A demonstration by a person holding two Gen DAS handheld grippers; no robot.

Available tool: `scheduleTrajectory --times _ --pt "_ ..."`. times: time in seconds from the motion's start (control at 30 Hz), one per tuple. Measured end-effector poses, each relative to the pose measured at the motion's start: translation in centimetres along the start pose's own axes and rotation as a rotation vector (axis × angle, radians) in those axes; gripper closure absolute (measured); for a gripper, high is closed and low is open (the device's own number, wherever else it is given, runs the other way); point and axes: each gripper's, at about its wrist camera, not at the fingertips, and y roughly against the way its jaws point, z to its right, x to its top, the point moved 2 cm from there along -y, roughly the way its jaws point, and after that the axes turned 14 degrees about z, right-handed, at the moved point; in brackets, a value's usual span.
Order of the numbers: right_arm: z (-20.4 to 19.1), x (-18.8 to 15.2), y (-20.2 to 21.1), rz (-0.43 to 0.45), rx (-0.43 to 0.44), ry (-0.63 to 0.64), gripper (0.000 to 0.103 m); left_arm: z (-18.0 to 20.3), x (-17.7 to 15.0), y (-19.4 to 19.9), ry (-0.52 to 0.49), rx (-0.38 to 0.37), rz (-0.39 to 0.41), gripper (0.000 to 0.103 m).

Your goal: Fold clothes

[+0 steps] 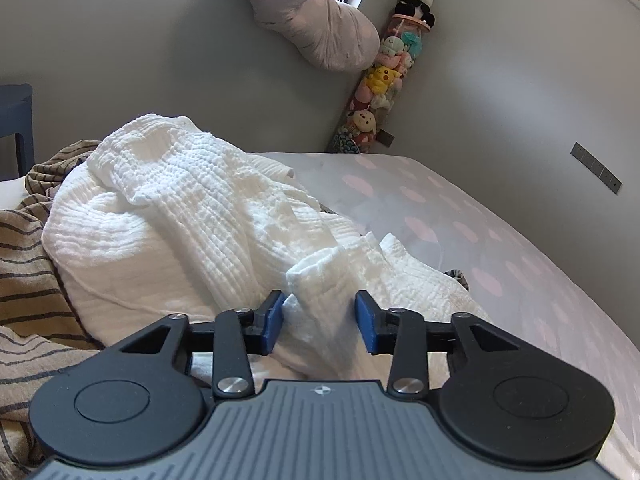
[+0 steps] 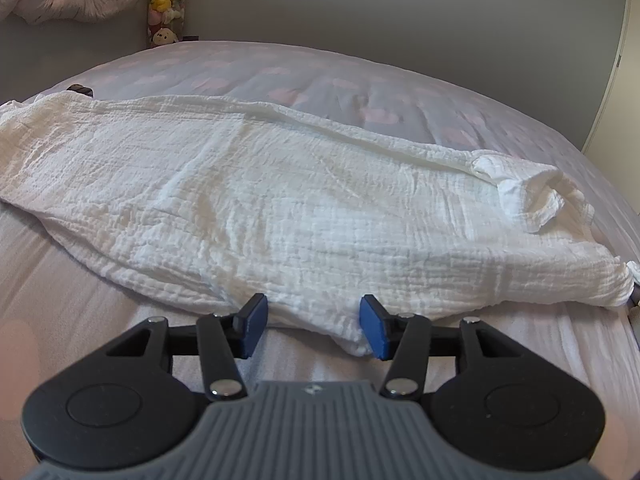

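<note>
Across the bed, with its pale sheet dotted in pink, my white crinkled garment lies stretched sideways. Seen from the right wrist it is fairly flat, one long edge rolled over along the far side and a bunched cuff or corner curled up at the right end. Seen from the left wrist the same white cloth is heaped and rumpled, so I judge that end needs spreading before any neat fold can hold.

Both tools sit at the near edge of the cloth, I think because that hem is the natural line to lift from. My right gripper is spread apart, straddling a tongue of the hem; the fabric touches the right pad, but nothing is pinched. My left gripper is likewise released, with a thick ridge of white cloth running up between its pads, brushing the left pad though not clamped.

Left of the heap lies a striped brown cloth, partly under the white one, which could get dragged along if I pull that way. A bundled duvet sits against the far wall, beside a tall tube of soft toys in the corner; both stand well clear. A small dark item peeks out beyond the garment's far edge; I cannot tell what it is.
</note>
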Motion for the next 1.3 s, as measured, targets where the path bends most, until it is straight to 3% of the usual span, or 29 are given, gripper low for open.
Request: scheduleTrajectory --times 0.17,0.33,0.53,0.77,0.97,1.1,1.23,1.3 --pt "0.2 0.0 0.0 -0.002 -0.004 -0.010 0.047 0.8 -0.1 0.6 -0.018 -0.006 0.005 0.091" --pt "2.5 0.9 0.1 -0.016 -0.034 -0.116 0.047 1.4 -0.1 0.8 -0.045 -0.010 0.014 0.091" --pt "11.5 1.5 0.3 -0.069 -0.202 -0.436 0.047 1.2 0.0 0.7 -0.052 0.020 0.014 0.092" --pt "22.8 -0.6 1.1 -0.047 -0.374 -0.743 0.046 1.6 -0.1 0.6 -0.091 0.031 0.014 0.092" --pt "29.3 -3.3 0.8 0.044 -0.412 -1.036 0.030 1.9 -0.2 0.4 -0.115 0.042 0.012 0.092" --pt "30.5 -4.2 -1.7 0.011 -0.418 -1.062 0.029 2.1 -0.3 0.2 -0.137 0.056 0.008 0.092" --pt "30.9 -4.1 -3.6 0.034 -0.418 -1.040 0.028 2.6 -0.6 0.0 -0.160 0.080 0.005 0.092" --pt "31.0 -3.6 -4.4 0.030 -0.418 -1.013 0.032 2.8 -0.7 -0.2 -0.161 0.089 0.005 0.093"
